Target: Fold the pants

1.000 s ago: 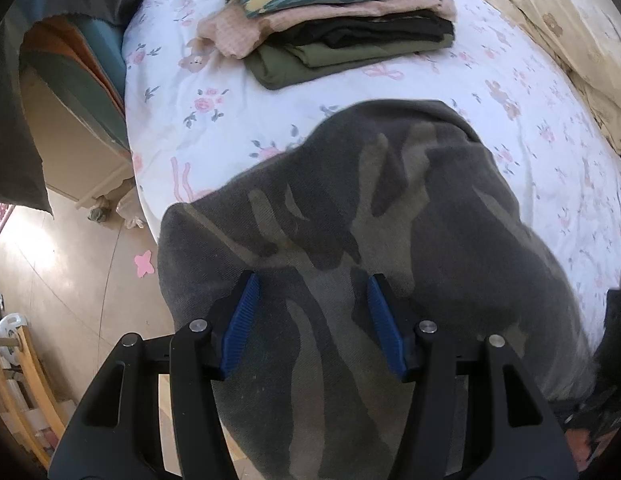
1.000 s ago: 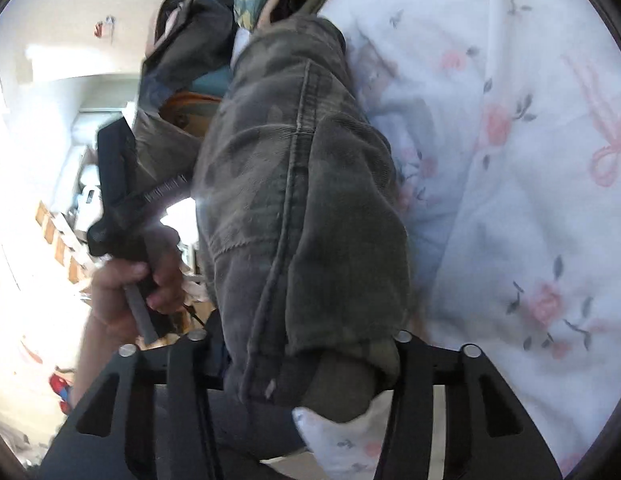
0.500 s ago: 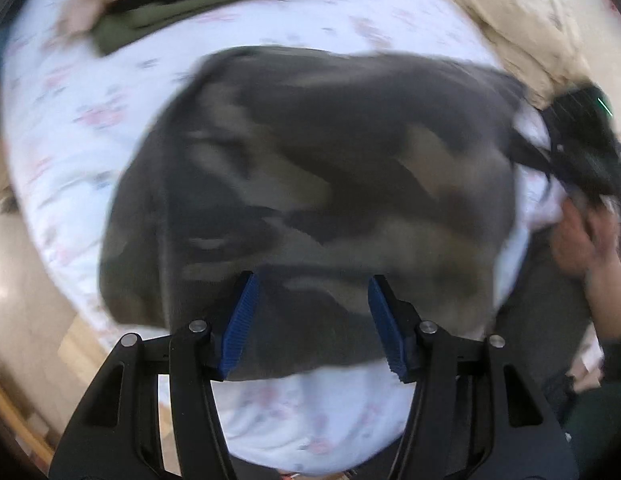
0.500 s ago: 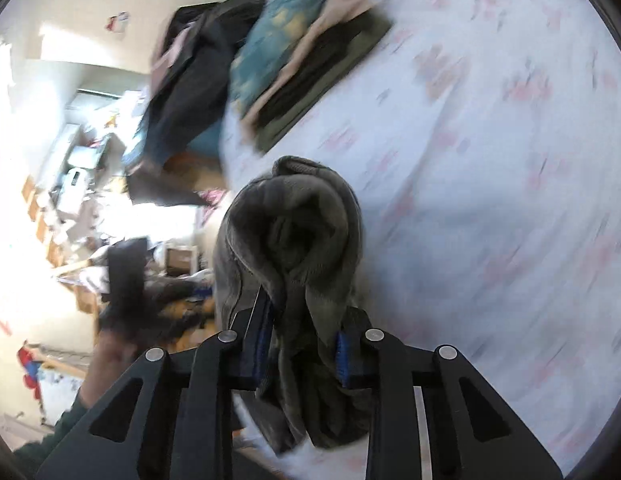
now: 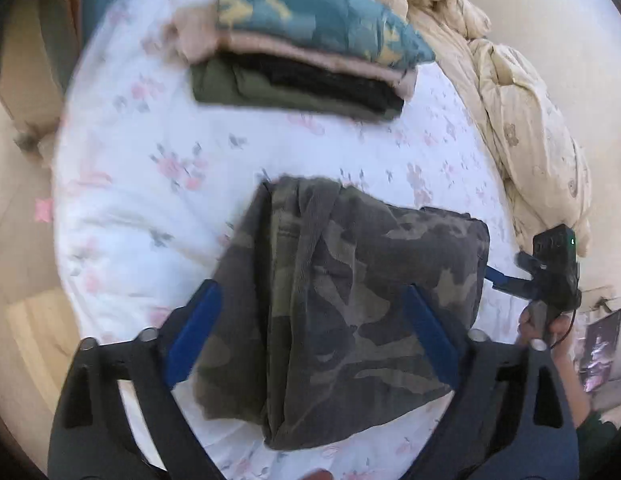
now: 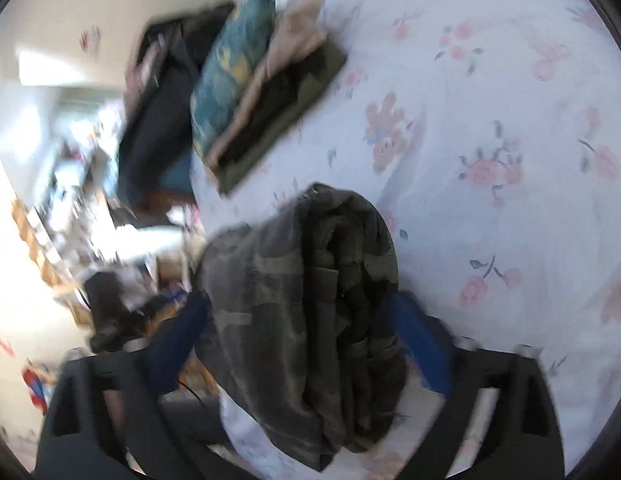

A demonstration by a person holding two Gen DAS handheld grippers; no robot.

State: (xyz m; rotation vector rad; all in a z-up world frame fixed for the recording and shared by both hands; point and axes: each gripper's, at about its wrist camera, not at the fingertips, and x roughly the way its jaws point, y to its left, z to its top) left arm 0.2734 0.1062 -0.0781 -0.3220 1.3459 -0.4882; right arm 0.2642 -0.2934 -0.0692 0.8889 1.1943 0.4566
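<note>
From my left wrist, my left gripper [image 5: 310,340] has just been opening and stands wide, its pads clear of the folded camo pants [image 5: 342,300] lying between them on the floral bedsheet [image 5: 150,184]. A stack of 4 folded garments [image 5: 302,52] sits beyond.

From my right wrist, my right gripper [image 6: 306,344] has also just been opening; its fingers straddle the pants [image 6: 310,320] without pressing.

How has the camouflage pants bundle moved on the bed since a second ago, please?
Yes. The camouflage pants now lie farther from the stack of folded clothes, with more floral sheet between them.
</note>
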